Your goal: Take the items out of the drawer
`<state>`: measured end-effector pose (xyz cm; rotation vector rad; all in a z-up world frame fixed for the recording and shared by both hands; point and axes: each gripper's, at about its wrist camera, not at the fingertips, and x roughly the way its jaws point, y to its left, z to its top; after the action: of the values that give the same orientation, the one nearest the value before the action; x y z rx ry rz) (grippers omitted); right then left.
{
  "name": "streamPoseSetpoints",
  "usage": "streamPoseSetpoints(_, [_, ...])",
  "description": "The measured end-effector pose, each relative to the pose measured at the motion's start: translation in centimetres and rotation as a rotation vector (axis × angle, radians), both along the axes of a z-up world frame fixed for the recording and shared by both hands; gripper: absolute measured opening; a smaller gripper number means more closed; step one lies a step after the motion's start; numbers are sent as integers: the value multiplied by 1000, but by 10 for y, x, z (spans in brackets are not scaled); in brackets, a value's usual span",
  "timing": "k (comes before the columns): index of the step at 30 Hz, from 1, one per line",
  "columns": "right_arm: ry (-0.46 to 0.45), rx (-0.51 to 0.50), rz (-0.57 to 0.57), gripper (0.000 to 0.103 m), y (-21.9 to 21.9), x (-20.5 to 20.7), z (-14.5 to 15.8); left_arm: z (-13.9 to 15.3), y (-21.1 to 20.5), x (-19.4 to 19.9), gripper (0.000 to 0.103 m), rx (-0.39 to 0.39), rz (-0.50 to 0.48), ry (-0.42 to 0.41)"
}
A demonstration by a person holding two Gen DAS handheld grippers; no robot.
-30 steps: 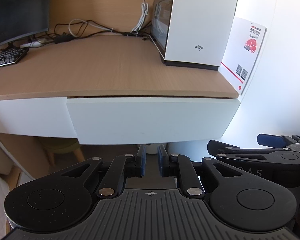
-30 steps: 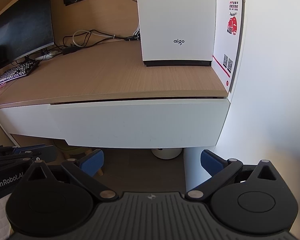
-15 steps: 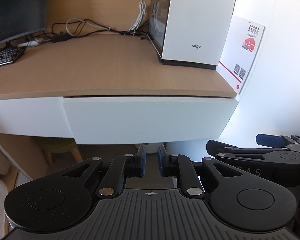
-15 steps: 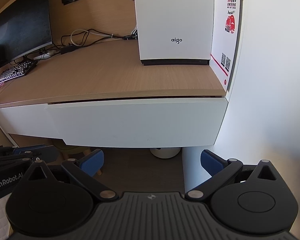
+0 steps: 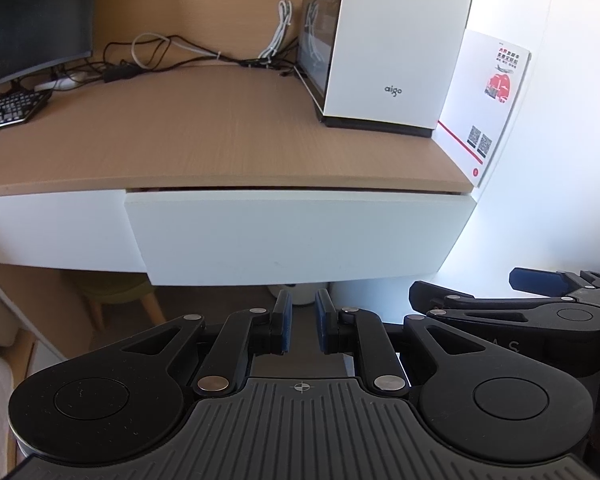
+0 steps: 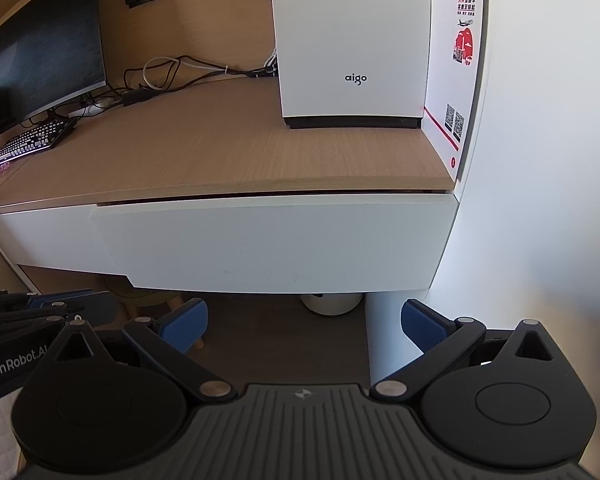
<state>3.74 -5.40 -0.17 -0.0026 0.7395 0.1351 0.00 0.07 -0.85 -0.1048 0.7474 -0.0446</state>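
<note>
A white drawer front [image 5: 292,236] sits under the wooden desktop [image 5: 220,136], pulled out a little so a thin dark gap shows along its top edge; its inside is hidden. The same drawer front [image 6: 276,240] fills the middle of the right wrist view. My left gripper [image 5: 303,308] hovers in front of and below the drawer, shut with only a narrow slit between its blue pads and nothing in it. My right gripper [image 6: 302,318] is beside it, open wide and empty, also below the drawer's lower edge.
On the desk stand a white computer case [image 5: 396,40], a white and red card [image 5: 488,108] against the right wall, a monitor [image 5: 32,16], a keyboard [image 5: 8,110] and cables [image 5: 160,56]. A white bin [image 6: 332,304] and a stool [image 5: 116,296] are under the desk.
</note>
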Motion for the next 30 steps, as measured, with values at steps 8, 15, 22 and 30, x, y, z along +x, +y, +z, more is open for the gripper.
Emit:
streamPoseSetpoints(8, [-1, 0, -1, 103, 0, -1, 1, 0, 0, 0, 15, -4, 4, 1])
streamPoseSetpoints(15, [-9, 12, 8, 103, 1, -3, 3, -1, 0, 1, 15, -1, 1, 11])
streamPoseSetpoints(22, [-14, 83, -38, 103, -11, 2, 8, 0, 11, -1, 15, 9, -28, 10])
streamPoseSetpoints(30, [3, 172, -20, 103, -21, 13, 11, -1, 38, 1, 15, -2, -38, 2])
